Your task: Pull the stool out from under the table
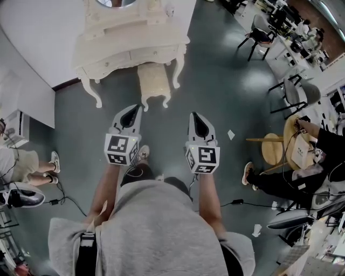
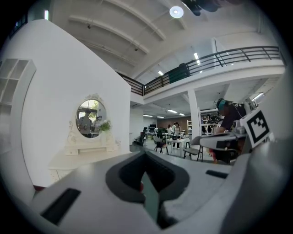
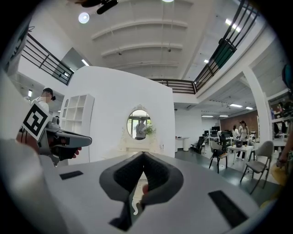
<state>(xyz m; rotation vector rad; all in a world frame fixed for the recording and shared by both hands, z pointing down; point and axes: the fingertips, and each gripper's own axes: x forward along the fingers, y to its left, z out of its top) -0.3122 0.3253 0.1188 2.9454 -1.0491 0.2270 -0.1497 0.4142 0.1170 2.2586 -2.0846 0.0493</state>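
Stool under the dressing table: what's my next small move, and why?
The left gripper and right gripper are shut, empty and short of the stool, which sits partly tucked under the dressing table. Probably step closer, lower both toward it and open them.

Grey floor (image 1: 221,91); white partition wall (image 1: 32,32); office chairs (image 1: 257,36); railed mezzanine (image 2: 229,57); ceiling lights (image 2: 176,12).

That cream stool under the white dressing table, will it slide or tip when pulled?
The cream padded stool looks rigid, probably light. It should slide on the smooth grey floor, though its thin curved legs might catch and tip.
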